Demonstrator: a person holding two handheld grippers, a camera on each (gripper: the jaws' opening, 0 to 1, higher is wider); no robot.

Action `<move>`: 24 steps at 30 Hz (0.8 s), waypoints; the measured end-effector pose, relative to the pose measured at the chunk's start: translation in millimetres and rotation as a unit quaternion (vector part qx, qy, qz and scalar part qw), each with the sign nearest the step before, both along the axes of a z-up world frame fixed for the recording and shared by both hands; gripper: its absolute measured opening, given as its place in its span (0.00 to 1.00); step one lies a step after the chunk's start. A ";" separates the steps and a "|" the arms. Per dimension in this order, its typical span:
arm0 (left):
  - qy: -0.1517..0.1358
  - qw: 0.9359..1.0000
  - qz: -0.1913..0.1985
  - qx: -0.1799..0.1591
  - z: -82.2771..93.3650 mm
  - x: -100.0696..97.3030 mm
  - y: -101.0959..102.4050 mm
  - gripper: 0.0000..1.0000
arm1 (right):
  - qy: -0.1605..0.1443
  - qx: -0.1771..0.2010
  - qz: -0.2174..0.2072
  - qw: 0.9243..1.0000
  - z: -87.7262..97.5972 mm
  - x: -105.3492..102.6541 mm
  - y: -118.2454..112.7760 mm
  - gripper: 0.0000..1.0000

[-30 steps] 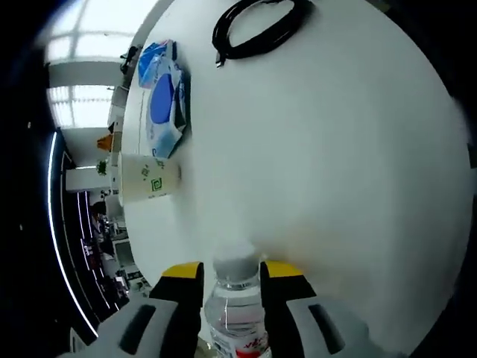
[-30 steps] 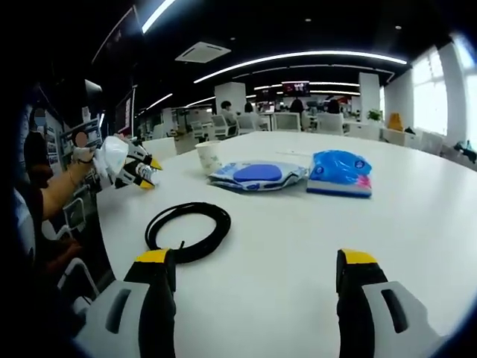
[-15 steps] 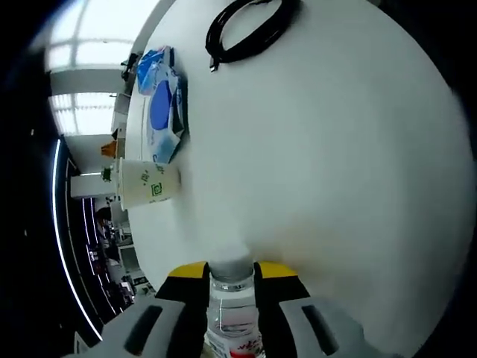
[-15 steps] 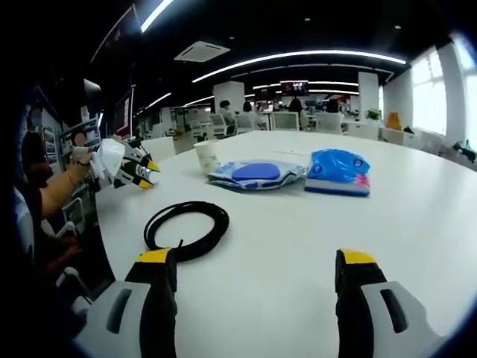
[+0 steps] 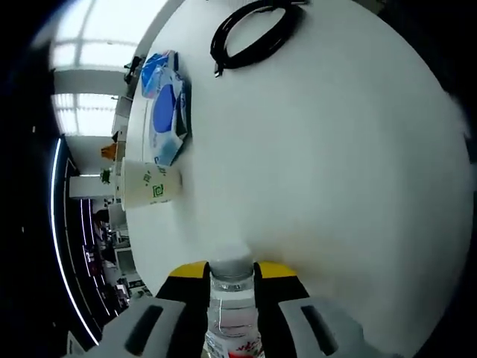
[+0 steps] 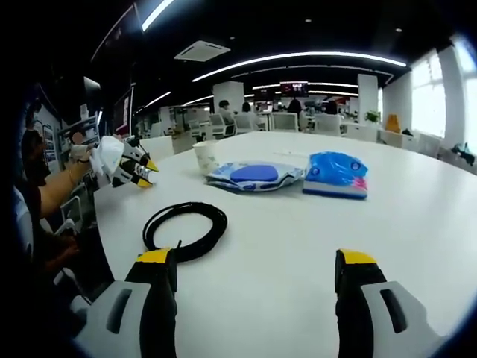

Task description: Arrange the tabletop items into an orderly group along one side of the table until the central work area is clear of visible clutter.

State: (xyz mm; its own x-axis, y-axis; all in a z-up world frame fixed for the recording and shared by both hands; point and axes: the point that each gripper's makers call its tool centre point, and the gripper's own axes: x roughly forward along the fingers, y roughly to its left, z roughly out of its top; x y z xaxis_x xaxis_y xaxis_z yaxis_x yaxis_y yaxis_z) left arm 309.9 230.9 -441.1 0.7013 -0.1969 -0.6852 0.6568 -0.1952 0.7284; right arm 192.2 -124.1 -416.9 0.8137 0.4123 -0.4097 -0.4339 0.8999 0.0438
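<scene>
In the left gripper view my left gripper [image 5: 232, 272] is shut on a clear water bottle [image 5: 231, 306] with a white cap, held over the white table [image 5: 320, 171]. Beyond it lie a paper cup [image 5: 150, 183] on its side in this view, a blue wipes pack [image 5: 165, 115] and a coiled black cable [image 5: 253, 31]. In the right gripper view my right gripper [image 6: 253, 280] stands open above the table. The black cable [image 6: 185, 227] lies just ahead to the left. The wipes pack [image 6: 253, 175], a blue packet [image 6: 337, 173] and the cup [image 6: 204, 156] sit farther off. The left gripper [image 6: 127, 165] hovers at the far left.
A person's forearm [image 6: 63, 190] holds the left gripper at the table's left edge. Office desks and chairs [image 6: 283, 119] stand beyond the table's far side. Bare tabletop [image 6: 313, 231] stretches between my right gripper and the packs.
The left jaws closed in on the bottle's neck between one second and half a second ago. The left view shifted slightly. The right gripper has stayed put.
</scene>
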 end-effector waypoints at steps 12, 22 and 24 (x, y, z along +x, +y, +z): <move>0.012 0.997 -0.003 -0.075 16.0 1.6 -14.5 0.21 | -0.004 -0.002 -0.005 1.000 3.5 -1.2 -4.3 0.84; 0.026 0.984 0.007 -0.177 44.4 10.0 -23.8 0.21 | -0.008 0.001 -0.009 1.000 5.8 -1.7 -6.9 0.84; 0.027 0.983 0.010 -0.180 44.9 11.0 -23.9 0.21 | -0.008 0.002 -0.009 1.000 5.8 -2.3 -6.8 0.84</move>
